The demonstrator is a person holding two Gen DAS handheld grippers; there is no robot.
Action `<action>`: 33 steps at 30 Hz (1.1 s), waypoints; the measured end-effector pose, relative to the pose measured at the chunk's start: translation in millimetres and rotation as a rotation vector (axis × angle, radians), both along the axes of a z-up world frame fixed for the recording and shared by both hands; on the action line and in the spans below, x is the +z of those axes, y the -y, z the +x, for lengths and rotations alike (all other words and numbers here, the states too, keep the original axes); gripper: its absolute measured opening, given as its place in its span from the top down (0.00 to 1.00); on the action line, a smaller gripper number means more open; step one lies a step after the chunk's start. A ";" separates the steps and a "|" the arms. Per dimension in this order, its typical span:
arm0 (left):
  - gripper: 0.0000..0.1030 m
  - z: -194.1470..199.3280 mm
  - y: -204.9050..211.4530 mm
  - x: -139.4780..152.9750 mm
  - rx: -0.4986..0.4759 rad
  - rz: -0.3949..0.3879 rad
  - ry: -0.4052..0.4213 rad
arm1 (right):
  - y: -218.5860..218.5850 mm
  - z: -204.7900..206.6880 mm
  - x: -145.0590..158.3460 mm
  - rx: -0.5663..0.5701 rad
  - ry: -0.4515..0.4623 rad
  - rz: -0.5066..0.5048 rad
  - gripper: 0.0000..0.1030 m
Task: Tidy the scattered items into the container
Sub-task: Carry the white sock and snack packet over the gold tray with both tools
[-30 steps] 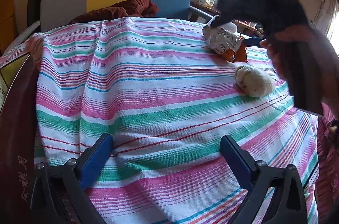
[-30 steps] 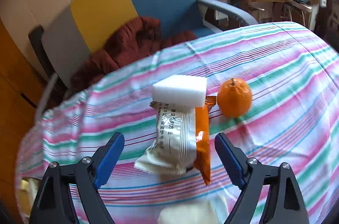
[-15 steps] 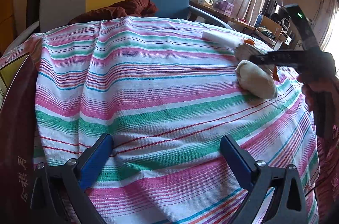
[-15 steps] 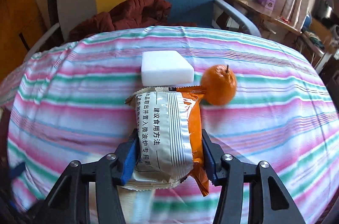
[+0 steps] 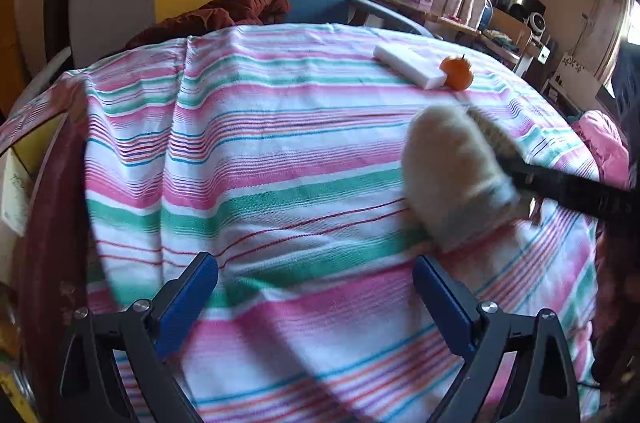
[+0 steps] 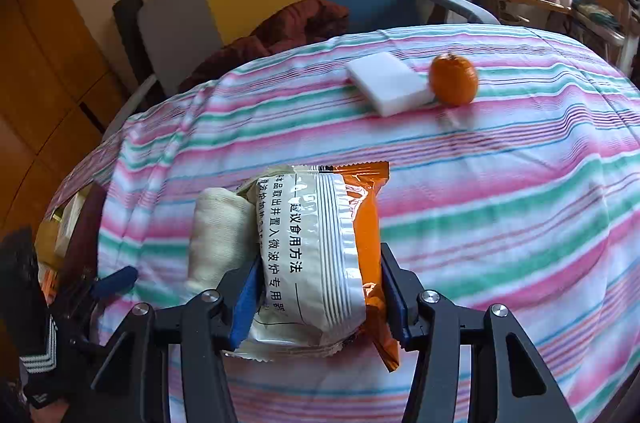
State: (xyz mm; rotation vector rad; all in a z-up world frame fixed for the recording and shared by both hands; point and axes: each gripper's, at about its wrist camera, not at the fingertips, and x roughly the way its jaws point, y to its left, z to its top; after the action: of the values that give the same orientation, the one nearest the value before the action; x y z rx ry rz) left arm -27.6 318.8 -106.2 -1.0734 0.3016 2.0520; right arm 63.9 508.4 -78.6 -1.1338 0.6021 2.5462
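We read black Chinese print on the white face of the snack packet (image 6: 316, 259): "建议食用方法" runs down its middle, with "微波炉专用" in the column beside it. The other columns are cut off, and we can read nothing elsewhere.

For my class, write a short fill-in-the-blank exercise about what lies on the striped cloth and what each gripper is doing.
1. The right gripper is shut on a snack ____.
2. The white sponge block touches a small ____ fruit.
3. The left gripper holds ____.
4. Beside the held snack packet is a rolled, cream-coloured ____.

Missing words: packet; orange; nothing; cloth
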 end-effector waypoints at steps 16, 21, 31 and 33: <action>0.01 11.1 -22.2 47.4 0.026 0.096 0.108 | 13.2 81.9 -0.2 -0.179 -0.056 -0.036 0.48; 0.01 21.0 -70.1 37.5 -0.047 0.002 0.083 | 2.0 86.4 3.7 -0.244 -0.038 0.028 0.48; 0.18 31.3 -128.2 -0.4 -0.126 -0.187 0.014 | -16.0 95.5 -2.0 -0.269 -0.059 0.013 0.47; 0.20 36.7 -129.6 -1.1 -0.129 -0.191 -0.028 | -15.4 93.4 -3.3 -0.260 -0.064 0.019 0.46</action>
State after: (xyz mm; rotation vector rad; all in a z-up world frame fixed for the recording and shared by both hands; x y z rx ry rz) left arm 9.2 448.5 -107.3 -1.1087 0.5761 1.9535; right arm 157.3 523.8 -81.9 -0.9054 0.6911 2.3661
